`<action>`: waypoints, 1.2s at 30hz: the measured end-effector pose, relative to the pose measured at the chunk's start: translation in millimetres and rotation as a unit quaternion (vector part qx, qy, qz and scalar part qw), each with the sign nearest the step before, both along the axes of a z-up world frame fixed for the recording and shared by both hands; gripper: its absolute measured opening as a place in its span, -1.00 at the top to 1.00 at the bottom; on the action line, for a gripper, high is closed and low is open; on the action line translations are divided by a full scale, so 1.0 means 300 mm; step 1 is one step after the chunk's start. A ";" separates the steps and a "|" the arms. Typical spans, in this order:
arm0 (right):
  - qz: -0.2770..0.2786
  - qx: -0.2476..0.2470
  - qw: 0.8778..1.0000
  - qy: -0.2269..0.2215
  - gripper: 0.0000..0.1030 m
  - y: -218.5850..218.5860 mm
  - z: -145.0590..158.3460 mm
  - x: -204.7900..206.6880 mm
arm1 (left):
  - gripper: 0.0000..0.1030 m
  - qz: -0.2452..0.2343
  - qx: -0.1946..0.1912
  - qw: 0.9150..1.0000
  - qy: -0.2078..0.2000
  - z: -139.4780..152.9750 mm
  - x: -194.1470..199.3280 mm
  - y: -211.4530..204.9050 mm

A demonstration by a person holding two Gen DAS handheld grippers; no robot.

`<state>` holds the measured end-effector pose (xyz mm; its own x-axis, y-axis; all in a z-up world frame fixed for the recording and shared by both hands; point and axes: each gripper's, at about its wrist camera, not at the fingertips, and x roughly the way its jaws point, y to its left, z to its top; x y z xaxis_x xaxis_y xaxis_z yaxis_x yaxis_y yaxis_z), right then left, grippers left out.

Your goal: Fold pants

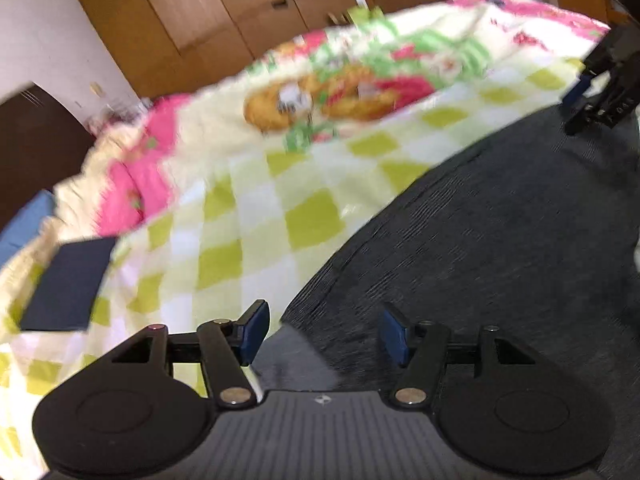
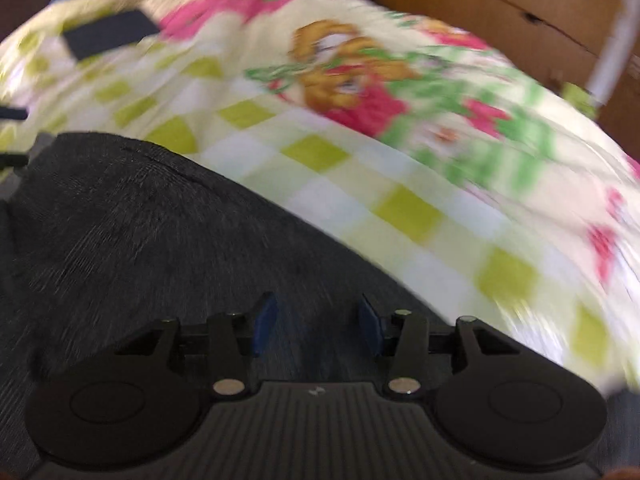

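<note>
Dark grey pants [image 1: 500,220] lie spread on a bed blanket; they also fill the lower left of the right wrist view [image 2: 140,220]. My left gripper [image 1: 322,330] is open just above a corner of the pants, its blue pads apart and holding nothing. My right gripper [image 2: 318,328] is open above the pants near their edge, and empty. The right gripper also shows at the far right of the left wrist view [image 1: 580,100], over the far end of the pants. Both views are motion-blurred.
The blanket [image 1: 248,208] has green checks, pink borders and a cartoon print. A dark blue folded item [image 1: 68,284] lies on it at the left; it also shows in the right wrist view [image 2: 108,38]. Brown wardrobe doors [image 1: 208,12] stand behind the bed.
</note>
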<state>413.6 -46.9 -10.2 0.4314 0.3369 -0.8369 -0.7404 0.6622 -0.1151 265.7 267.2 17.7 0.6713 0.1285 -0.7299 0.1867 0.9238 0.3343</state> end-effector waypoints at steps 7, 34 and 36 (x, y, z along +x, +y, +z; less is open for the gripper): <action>0.041 -0.043 0.998 0.032 -0.55 0.080 -0.093 0.132 | -0.57 -0.014 -0.045 0.995 0.090 -0.104 0.146 0.111; 0.017 0.005 0.999 -0.038 0.91 -0.096 0.342 -0.476 | 0.58 -0.064 0.003 0.998 0.016 0.087 -0.225 -0.024; 0.010 0.012 0.999 -0.035 0.91 -0.140 0.374 -0.624 | 0.59 -0.071 0.002 0.997 0.010 0.113 -0.348 -0.046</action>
<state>226.4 -88.9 102.0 0.4817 0.3653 -0.7966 -0.7446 0.6499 -0.1523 161.3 253.3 51.7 0.6679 0.0370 -0.7433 0.3216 0.8864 0.3331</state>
